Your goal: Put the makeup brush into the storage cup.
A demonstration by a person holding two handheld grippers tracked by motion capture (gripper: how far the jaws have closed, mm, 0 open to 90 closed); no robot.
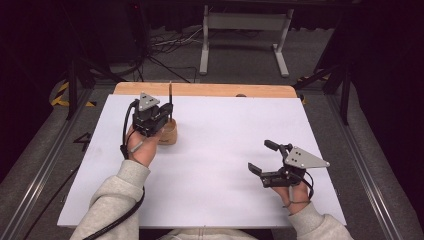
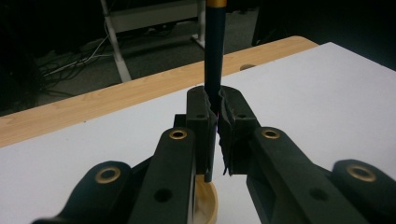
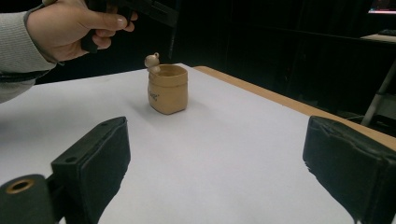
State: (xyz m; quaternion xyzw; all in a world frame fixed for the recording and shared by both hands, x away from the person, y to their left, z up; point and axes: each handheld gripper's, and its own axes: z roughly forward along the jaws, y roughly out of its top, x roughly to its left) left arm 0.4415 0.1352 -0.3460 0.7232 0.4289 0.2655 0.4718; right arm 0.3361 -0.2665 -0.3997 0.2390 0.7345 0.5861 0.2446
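Note:
A dark pen [image 1: 170, 96] with a gold band stands upright, and my left gripper [image 1: 167, 112] is shut on its shaft. In the left gripper view the pads [image 2: 201, 116] squeeze the pen [image 2: 215, 56], whose lower end hangs over the mouth of a tan cup [image 2: 208, 203]. The cup [image 1: 168, 134] sits on the white table top [image 1: 225, 125] at the back left, with a small figure on its rim [image 3: 152, 60]. My right gripper [image 1: 261, 156] rests open at the front right, nothing between its fingers. It looks toward the cup [image 3: 168, 88].
A strip of bare wood [image 1: 210, 90] runs along the table's far edge. Beyond it are a white metal stand [image 1: 245, 35], cables on the floor and dark surroundings. A hand [image 3: 70, 28] in a grey sleeve holds the left gripper above the cup.

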